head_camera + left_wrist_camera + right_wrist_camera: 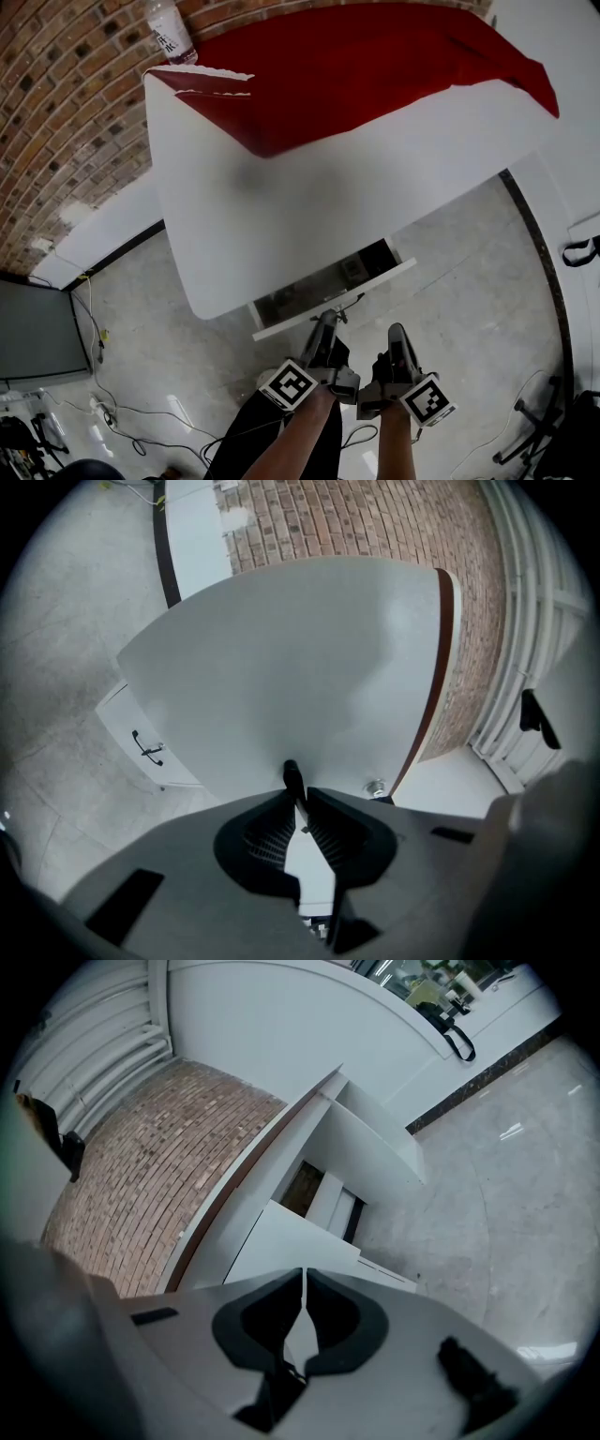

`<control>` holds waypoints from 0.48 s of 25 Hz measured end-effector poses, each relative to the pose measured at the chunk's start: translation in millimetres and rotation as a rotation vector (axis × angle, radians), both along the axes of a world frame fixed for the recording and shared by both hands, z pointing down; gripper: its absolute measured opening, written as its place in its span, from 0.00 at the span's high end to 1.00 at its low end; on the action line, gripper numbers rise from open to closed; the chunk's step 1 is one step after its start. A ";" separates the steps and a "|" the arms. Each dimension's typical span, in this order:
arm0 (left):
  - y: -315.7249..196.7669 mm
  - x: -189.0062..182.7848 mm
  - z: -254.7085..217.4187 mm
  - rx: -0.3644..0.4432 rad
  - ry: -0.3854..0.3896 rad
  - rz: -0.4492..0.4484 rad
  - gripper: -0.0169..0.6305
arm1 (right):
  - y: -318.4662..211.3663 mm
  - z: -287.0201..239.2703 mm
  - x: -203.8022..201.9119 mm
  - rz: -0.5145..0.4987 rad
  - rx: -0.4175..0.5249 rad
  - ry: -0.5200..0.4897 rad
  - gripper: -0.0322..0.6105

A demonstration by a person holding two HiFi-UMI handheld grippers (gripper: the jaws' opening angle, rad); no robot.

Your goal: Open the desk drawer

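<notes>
White desk (309, 216); drawer front (375, 280) lies crosswise; left tool (298, 794) clamps handle (291, 774), right tool (303, 1283) closed.

Red cloth (375, 66) floods the top of the frame, spilling over a plain white desk (281, 206). Upper left, there's the brick wall (56, 103), reddish brown with pale mortar lines. The floor (469, 272) is grey, glossy and faintly speckled. At centre, a white drawer (328, 302) front with a black handle (291, 773). Bottom centre, the grey left gripper (328, 321) and right gripper (395, 332) both carry black-and-white square markers.
</notes>
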State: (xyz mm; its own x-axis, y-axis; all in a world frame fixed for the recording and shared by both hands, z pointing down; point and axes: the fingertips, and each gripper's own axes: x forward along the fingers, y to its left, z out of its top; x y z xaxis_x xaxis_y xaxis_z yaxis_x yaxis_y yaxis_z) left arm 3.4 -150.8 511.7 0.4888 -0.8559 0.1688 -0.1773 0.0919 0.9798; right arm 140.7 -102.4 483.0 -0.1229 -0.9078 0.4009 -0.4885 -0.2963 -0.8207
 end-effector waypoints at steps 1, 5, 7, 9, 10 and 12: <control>1.8 0.8 -0.5 0.003 0.002 0.000 0.91 | 1.6 -0.2 1.5 -0.001 -0.002 0.006 0.93; 4.0 2.5 0.0 -0.019 0.028 -0.008 0.91 | 11.4 0.3 5.0 0.003 -0.012 0.016 0.93; 3.7 1.8 0.0 -0.019 0.015 -0.007 0.91 | 16.1 1.8 5.6 0.002 -0.016 0.023 0.93; 3.1 0.8 -0.7 -0.011 -0.006 -0.007 0.91 | 20.2 4.0 5.5 -0.001 -0.023 0.030 0.93; 2.8 0.6 -1.1 -0.006 -0.012 -0.007 0.90 | 22.0 5.0 5.1 -0.001 -0.026 0.029 0.93; 2.8 0.3 -1.4 0.000 -0.018 -0.004 0.90 | 23.4 5.8 3.8 -0.005 -0.022 0.027 0.93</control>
State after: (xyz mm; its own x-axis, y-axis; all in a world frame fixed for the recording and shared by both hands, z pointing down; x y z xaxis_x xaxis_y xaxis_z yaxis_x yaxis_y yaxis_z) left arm 3.7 -148.0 510.3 0.4825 -0.8578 0.1772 -0.1946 0.0923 0.9765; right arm 144.5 -79.0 488.8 -0.1162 -0.8982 0.4239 -0.5119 -0.3116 -0.8005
